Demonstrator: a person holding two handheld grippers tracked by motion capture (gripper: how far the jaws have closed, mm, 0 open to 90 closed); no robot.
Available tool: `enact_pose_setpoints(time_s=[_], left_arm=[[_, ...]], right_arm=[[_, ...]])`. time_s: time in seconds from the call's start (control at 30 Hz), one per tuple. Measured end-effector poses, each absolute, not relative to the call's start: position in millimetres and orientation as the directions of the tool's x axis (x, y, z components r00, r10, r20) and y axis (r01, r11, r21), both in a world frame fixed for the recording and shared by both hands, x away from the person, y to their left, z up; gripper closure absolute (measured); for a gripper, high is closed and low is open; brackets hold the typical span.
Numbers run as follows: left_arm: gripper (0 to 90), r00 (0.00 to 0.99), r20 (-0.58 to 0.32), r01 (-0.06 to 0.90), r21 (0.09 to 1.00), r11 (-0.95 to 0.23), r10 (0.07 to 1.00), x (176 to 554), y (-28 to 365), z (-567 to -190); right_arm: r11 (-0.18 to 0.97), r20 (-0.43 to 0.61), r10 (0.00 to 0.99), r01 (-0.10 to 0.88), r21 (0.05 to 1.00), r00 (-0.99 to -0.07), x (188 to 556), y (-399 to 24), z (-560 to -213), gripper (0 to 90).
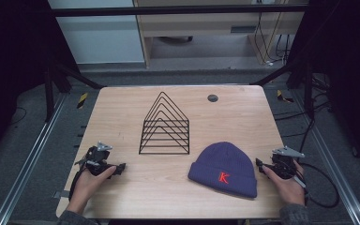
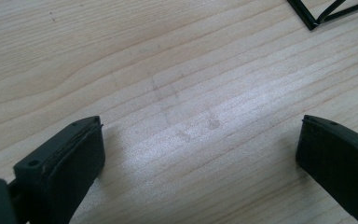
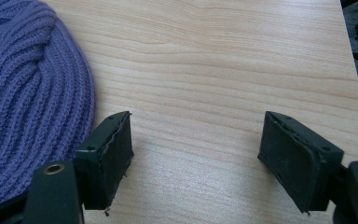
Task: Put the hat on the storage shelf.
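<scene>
Beanie (image 1: 225, 169) was the item we took as the subject of the work: a purple ribbed knit cap with a red letter K on its folded cuff, which we found lying flat on the near right part of the wooden table (image 1: 122, 103), its cuff facing the person's edge. We noted the right gripper (image 1: 261, 166) held in the person's right hand (image 1: 288, 185) just beside the beanie's right side, near the table's right edge. In the right gripper view we recorded its two black jaws standing well apart over bare wood, with nothing between them; the purple knit (image 3: 28, 102) lay against the outer face of the left-hand jaw, though we could not tell whether it pressed on it. We found the left gripper (image 1: 121, 168) in the left hand (image 1: 86, 185) at the near left of the table, well apart from the beanie. In the left gripper view its jaws stood spread wide over empty tabletop, gripping nothing, with a corner of the black wire rack (image 2: 326, 11) at the upper right. We logged that wire file rack (image 1: 165, 124), with peaked dividers, standing upright at mid-table, behind and to the left of the beanie, apart from it. A small dark round disc (image 1: 212, 98) sat on the far part of the table.
</scene>
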State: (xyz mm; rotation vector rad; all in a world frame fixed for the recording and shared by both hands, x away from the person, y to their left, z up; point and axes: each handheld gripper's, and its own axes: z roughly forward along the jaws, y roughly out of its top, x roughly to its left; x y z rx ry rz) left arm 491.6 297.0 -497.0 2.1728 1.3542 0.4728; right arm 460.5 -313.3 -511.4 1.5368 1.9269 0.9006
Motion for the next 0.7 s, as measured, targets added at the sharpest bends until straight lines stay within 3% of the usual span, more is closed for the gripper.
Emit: enact_pose_setpoints(time_s=[0.37,0.4,0.5,0.7], left_arm=[[0.0,0.441,0.019,0.714,0.597,-0.364,0.897,490.5,295.5,-496.8],[0.0,0.443,0.019,0.714,0.597,-0.366,0.896,490.4,295.3,-496.8],[0.0,0.449,0.017,0.713,0.596,-0.37,0.893,489.3,294.7,-496.9],[0.0,0.449,0.02,0.711,0.598,-0.371,0.893,488.3,293.6,-497.1]], right_arm=[[0.105,0.059,0.973,0.66,0.744,-0.222,460.7,-310.4,-505.1,24.9],[0.149,0.014,0.971,0.647,0.748,-0.239,463.8,-304.3,-495.9,25.2],[0.134,0.033,0.97,0.65,0.748,-0.239,467.5,-297.4,-486.2,27.1],[0.26,-0.01,0.935,0.666,0.7,-0.355,496.0,-270.1,-455.4,35.9]])
